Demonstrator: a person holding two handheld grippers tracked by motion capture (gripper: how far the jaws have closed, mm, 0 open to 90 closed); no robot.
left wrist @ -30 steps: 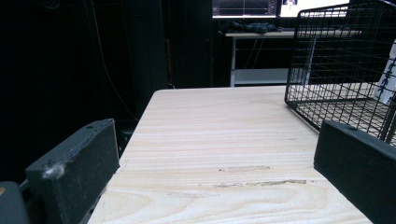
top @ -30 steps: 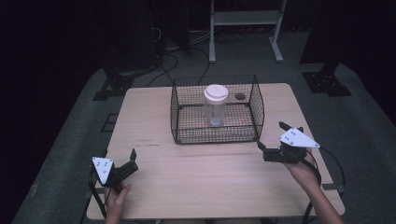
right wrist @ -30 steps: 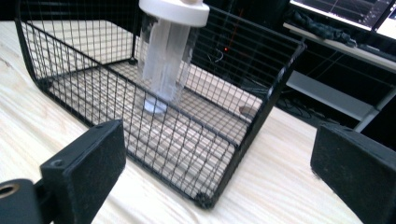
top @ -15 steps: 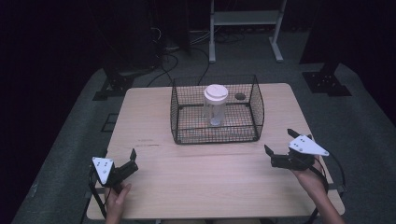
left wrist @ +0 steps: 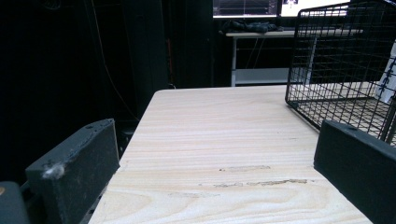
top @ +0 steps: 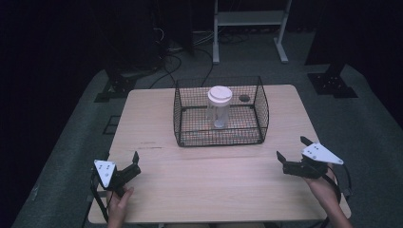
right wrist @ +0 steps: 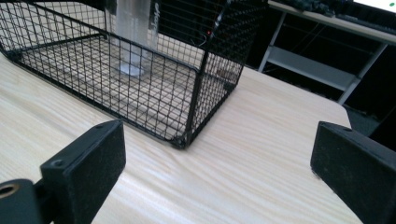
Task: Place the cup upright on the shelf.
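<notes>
- The clear jar (top: 219,108), capped with a white lid (top: 219,93), stood upright inside the black wire basket (top: 190,124), just above the centre of the high view; in the right gripper view its lower body (right wrist: 132,35) appeared through the mesh at upper left.
- The basket sat on the far half of the worktop (top: 214,185), open at the top, with the jar near its middle and touching no wall, as far as could be told.
- A small dark object (top: 244,98) lay behind the jar; its nature could not be told.
- The right gripper (top: 291,152) was at the lower right of the frame, fingers apart and empty. Compared with a second before, it had drawn back from the basket's near right corner (right wrist: 180,140) toward the worktop's edge.
- The left gripper (top: 135,164) was at the lower left, unmoved, fingers apart and empty.
- Judged from this retreat, the placing of the jar appeared complete, with both grippers returning to rest.
</notes>
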